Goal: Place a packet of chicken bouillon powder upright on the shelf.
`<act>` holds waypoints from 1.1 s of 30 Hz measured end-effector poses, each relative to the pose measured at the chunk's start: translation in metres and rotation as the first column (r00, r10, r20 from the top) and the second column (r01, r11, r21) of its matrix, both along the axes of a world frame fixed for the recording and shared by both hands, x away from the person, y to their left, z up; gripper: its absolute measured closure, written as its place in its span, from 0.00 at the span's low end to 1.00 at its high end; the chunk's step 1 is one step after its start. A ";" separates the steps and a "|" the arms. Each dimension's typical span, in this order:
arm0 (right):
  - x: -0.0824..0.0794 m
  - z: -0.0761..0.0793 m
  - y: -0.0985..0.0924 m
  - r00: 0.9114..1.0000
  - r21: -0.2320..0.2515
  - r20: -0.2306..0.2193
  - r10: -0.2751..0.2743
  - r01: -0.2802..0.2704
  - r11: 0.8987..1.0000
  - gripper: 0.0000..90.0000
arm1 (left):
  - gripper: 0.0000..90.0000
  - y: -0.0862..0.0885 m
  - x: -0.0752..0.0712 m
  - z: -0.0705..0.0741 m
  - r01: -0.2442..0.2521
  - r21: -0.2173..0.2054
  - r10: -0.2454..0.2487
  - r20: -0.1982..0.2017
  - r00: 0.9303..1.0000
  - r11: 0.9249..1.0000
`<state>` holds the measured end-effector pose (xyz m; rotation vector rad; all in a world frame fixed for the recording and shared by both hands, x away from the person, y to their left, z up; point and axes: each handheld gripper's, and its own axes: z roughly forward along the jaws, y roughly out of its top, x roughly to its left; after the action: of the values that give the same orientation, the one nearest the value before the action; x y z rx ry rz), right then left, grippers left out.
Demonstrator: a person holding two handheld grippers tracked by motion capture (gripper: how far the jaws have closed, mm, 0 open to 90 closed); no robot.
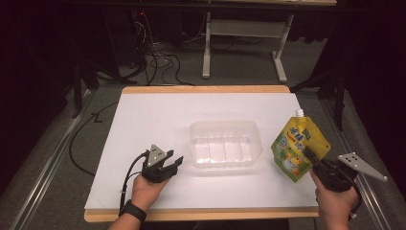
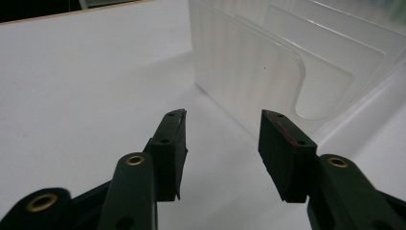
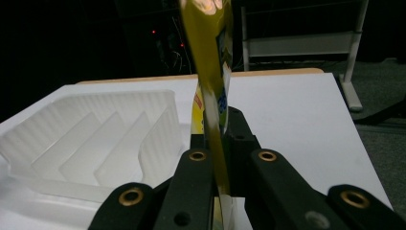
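Spouted pouch (image 1: 298, 147): yellow, soft-sided, judged light and slippery; held upright at the table's right, beside the clear tray (image 1: 225, 143), clamped at its lower edge by the right gripper (image 1: 313, 162). A hold on the flat seam is judged best, since the body would buckle; the left gripper (image 1: 173, 163) stands part open and empty by the tray

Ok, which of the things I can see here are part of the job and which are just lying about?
Part of the job:
- yellow spouted pouch, clamped in the right hand-held gripper
- clear ribbed plastic tray
- left hand-held gripper, open beside the tray

Just lying about:
- cables on the floor
- white table frame behind
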<state>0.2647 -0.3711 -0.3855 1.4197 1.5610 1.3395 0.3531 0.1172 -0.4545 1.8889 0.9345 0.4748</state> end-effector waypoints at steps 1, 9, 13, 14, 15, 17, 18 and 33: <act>0.001 0.002 0.001 1.000 0.000 0.004 -0.004 0.004 1.000 1.00 | 0.57 0.000 0.000 0.000 0.000 0.000 0.000 0.000 1.000 1.000; 0.005 0.011 0.006 1.000 0.003 0.029 -0.007 0.006 1.000 1.00 | 0.48 0.003 -0.002 0.002 -0.005 -0.015 0.005 0.011 1.000 1.000; 0.009 0.018 0.009 0.999 0.011 0.042 -0.013 0.013 1.000 1.00 | 0.40 0.003 -0.004 0.004 0.016 -0.033 -0.015 0.023 1.000 0.999; 0.009 0.018 0.009 0.999 0.011 0.042 -0.013 0.013 1.000 1.00 | 0.39 0.003 -0.004 0.004 0.016 -0.033 -0.015 0.023 1.000 0.999; 0.011 0.022 0.011 0.999 0.020 0.047 -0.012 0.011 1.000 1.00 | 0.38 0.002 -0.006 0.006 0.027 -0.032 -0.026 0.034 0.999 0.999; 0.012 0.026 0.013 0.998 0.017 0.058 -0.014 0.013 1.000 1.00 | 0.37 0.000 -0.007 0.007 0.036 -0.026 -0.035 0.044 0.998 0.999; 0.013 0.028 0.015 0.998 0.018 0.062 -0.012 0.011 1.000 1.00 | 0.36 -0.001 -0.007 0.007 0.040 -0.026 -0.039 0.046 0.998 0.999; 0.029 0.054 0.037 0.994 0.026 0.106 0.009 -0.012 1.000 1.00 | 0.34 -0.025 -0.005 0.004 0.071 -0.022 -0.070 0.048 0.996 0.997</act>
<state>0.2936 -0.3343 -0.3316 1.3360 1.4887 1.4231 0.3483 0.0920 -0.4505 1.8746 0.8360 0.4618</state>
